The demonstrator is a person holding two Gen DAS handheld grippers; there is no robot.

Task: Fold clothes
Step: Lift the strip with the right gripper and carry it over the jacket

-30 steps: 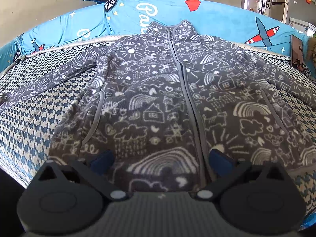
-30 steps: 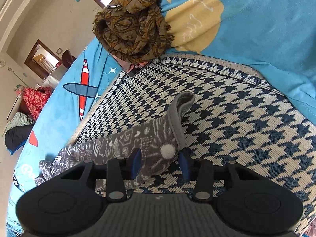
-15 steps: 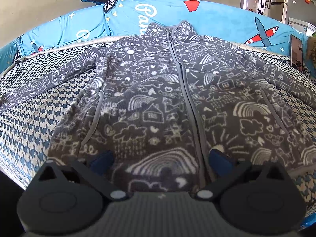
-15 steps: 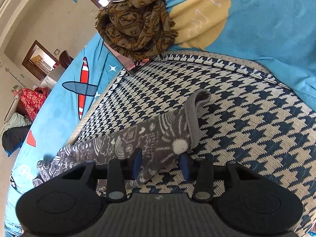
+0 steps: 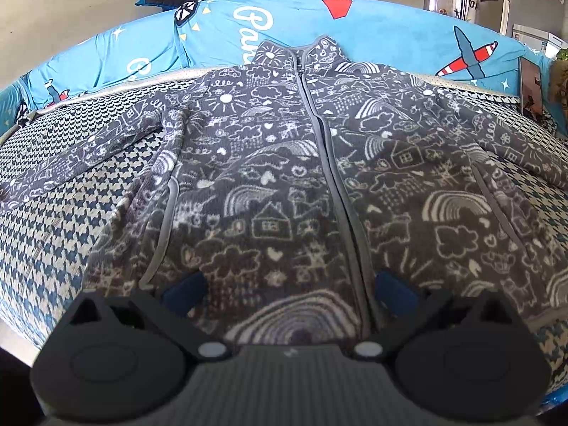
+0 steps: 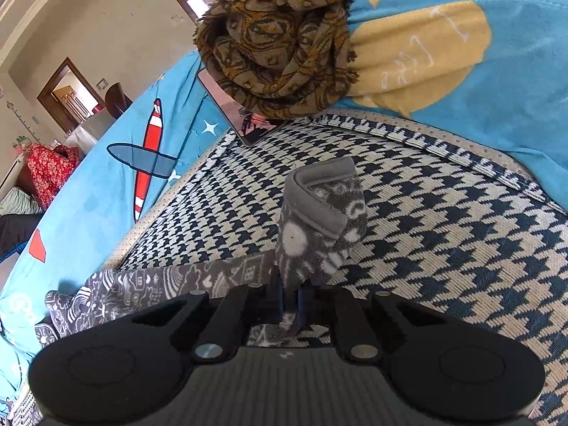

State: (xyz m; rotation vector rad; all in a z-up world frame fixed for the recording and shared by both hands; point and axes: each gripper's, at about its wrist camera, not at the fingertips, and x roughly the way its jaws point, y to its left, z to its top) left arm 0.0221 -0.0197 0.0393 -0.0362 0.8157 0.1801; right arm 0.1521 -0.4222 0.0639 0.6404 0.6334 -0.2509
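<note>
A grey fleece jacket [image 5: 284, 184] with white doodle print lies flat and zipped, front up, on a houndstooth sofa seat [image 5: 46, 220], collar at the far side. My left gripper [image 5: 287, 289] stands open just above the jacket's hem, blue pads wide apart on either side of the zip. In the right wrist view the jacket's sleeve [image 6: 319, 227] stands up with its grey cuff curled over. My right gripper [image 6: 290, 300] is shut on the sleeve just below the cuff, and the remaining sleeve trails off to the left.
Blue sofa cushions [image 5: 220, 32] with plane prints line the back. A brown patterned scarf [image 6: 284, 42] hangs over the armrest, with a phone or tablet [image 6: 245, 120] leaning beneath it. Bare houndstooth seat [image 6: 443, 213] lies around the sleeve. Clothes are piled behind the sofa.
My right gripper has closed on the sleeve near the cuff and lifted it, so the cuff now stands upright. The left gripper has stayed put above the hem.
</note>
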